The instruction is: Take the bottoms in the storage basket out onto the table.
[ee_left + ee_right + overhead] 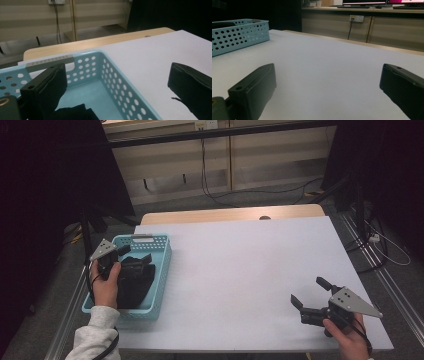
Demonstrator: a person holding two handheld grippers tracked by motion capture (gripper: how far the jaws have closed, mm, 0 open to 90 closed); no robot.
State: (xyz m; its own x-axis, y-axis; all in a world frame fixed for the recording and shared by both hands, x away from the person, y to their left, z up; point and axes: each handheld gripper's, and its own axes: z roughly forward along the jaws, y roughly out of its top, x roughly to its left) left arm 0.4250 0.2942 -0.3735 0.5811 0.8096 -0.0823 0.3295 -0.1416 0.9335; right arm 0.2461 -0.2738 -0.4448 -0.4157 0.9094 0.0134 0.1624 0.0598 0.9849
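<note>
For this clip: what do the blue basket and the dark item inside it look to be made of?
The basket looks like moulded plastic, light blue and matte: its thin walls carry regular rows of punched round holes. The dark item appears to be soft black fabric, since it lies slumped and folded, though the kind of cloth cannot be told. The left hand-held gripper is open above it.
</note>
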